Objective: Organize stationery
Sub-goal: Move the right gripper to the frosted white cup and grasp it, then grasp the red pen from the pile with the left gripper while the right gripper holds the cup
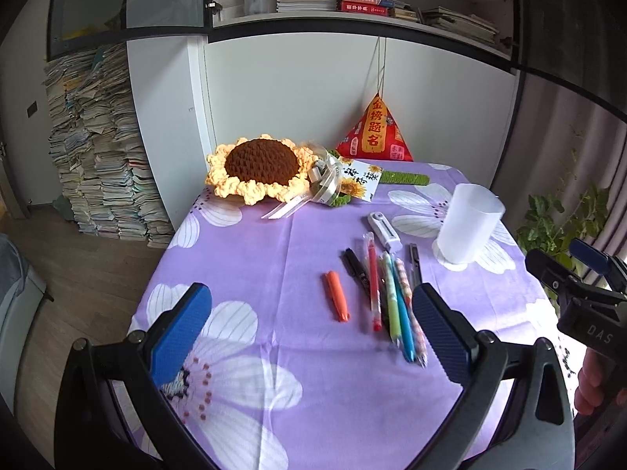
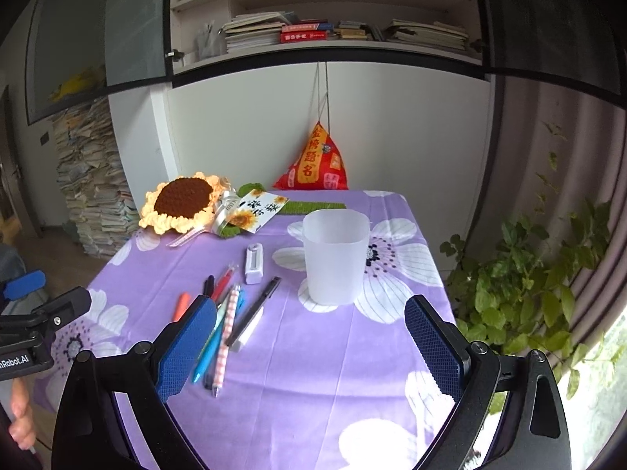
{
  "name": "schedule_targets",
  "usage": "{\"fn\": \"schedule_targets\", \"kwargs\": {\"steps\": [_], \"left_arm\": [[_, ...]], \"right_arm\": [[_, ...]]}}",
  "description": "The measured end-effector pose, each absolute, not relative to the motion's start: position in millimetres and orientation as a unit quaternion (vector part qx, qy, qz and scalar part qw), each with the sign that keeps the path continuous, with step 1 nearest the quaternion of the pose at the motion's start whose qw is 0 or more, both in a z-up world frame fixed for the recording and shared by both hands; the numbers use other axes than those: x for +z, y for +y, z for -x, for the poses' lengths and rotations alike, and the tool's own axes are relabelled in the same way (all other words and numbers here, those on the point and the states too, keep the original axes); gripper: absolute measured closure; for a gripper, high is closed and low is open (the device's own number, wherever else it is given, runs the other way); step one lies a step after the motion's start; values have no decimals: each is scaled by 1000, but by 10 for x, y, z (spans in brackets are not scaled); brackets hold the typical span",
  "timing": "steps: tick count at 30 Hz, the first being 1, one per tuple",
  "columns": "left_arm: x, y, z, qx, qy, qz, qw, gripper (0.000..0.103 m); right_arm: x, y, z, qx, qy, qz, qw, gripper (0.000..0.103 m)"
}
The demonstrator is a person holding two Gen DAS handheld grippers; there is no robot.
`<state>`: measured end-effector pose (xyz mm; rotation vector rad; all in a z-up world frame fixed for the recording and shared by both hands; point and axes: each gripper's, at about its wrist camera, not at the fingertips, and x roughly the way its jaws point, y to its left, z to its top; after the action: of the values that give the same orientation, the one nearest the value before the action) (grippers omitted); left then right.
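Observation:
A translucent white cup point(image 1: 468, 227) point(image 2: 336, 256) stands upright on the purple floral tablecloth point(image 1: 274, 258). Left of it lie several pens side by side: an orange marker point(image 1: 336, 295) point(image 2: 181, 305), a black pen point(image 1: 356, 270), a red pen point(image 1: 373, 286), a blue pen point(image 1: 403, 313) point(image 2: 211, 346) and a checked pink pen point(image 2: 227, 342). A white correction tape point(image 1: 385, 230) point(image 2: 254, 263) lies behind them. My left gripper point(image 1: 313, 337) hovers open in front of the pens. My right gripper point(image 2: 313, 348) is open in front of the cup and appears at the right edge of the left wrist view point(image 1: 576, 270).
A crochet sunflower point(image 1: 258, 170) point(image 2: 182, 201) with a card and ribbon, and a red triangular pouch point(image 1: 374, 133) point(image 2: 313, 162) sit at the table's back. Stacked papers point(image 1: 94, 164) stand at left, a leafy plant point(image 2: 529, 286) at right, bookshelves above.

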<state>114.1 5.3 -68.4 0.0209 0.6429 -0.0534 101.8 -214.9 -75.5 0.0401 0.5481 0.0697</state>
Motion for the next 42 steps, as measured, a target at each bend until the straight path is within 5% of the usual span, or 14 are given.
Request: {"fn": "schedule_targets", "kwargs": {"steps": [18,19,21,22,37,42], "left_arm": [[-1011,165,-1908,-34,347,-13,937,1],[-1030,178,-1931,-34,350,-11,936,1],[-1055,191,-1967,-33,354,-10,935,1],[-1061,196,-1972,-32,355,-9,934,1],[-962,131,-1787,-55,353,-2,934,1],[-1019,-19,-1753,-70,364,-10,929,9]], "right_arm": [[-1324,-2156,-2371,2,344,-2,939,7],[-1347,-2136,-2405,-4,344,4,939,10],[-1386,-2134,-2452,-14,348,10,937,32],[-1399,-2151,-2470,-16,348,9,937,32],[-1224,-2452,-1702,59,338,30,939,33],[-1301,-2466,-1424,88,341,18,936,32]]}}
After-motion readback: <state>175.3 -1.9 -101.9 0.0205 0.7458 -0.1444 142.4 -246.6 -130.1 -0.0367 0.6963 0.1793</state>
